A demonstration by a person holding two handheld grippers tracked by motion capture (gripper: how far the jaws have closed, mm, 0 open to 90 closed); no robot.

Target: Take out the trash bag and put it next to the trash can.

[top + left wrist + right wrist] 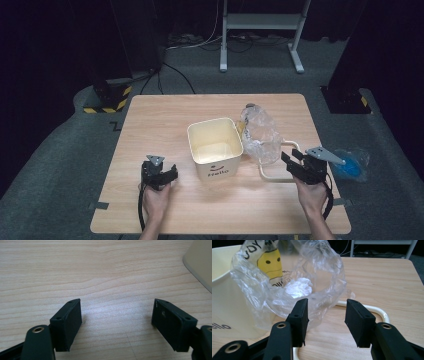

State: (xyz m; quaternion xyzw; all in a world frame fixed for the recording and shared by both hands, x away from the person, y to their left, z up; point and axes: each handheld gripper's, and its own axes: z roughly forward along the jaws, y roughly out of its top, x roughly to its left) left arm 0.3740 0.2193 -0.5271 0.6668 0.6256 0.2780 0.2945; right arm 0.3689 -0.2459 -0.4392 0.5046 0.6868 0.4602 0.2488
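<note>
A cream bin (215, 147) marked "Hello" stands open at the table's middle. Against its right side leans a clear plastic bag (260, 135) with a yellow smiley print. In the right gripper view the bag (287, 277) holds a crumpled white wad (298, 287). My right gripper (291, 159) is at the bag's near right, over a cream tube loop (275, 172) lying on the table. Its jaws stand open (325, 307), the bag's lower edge just beyond the left one, nothing pressed. My left gripper (167, 172) rests left of the bin, open (116, 310) over bare wood.
The wooden table (165, 115) has free room at the back and left. The bin's corner (200, 265) is close at the upper right of the left gripper view. A blue object in clear wrap (350, 165) lies on the floor past the table's right edge.
</note>
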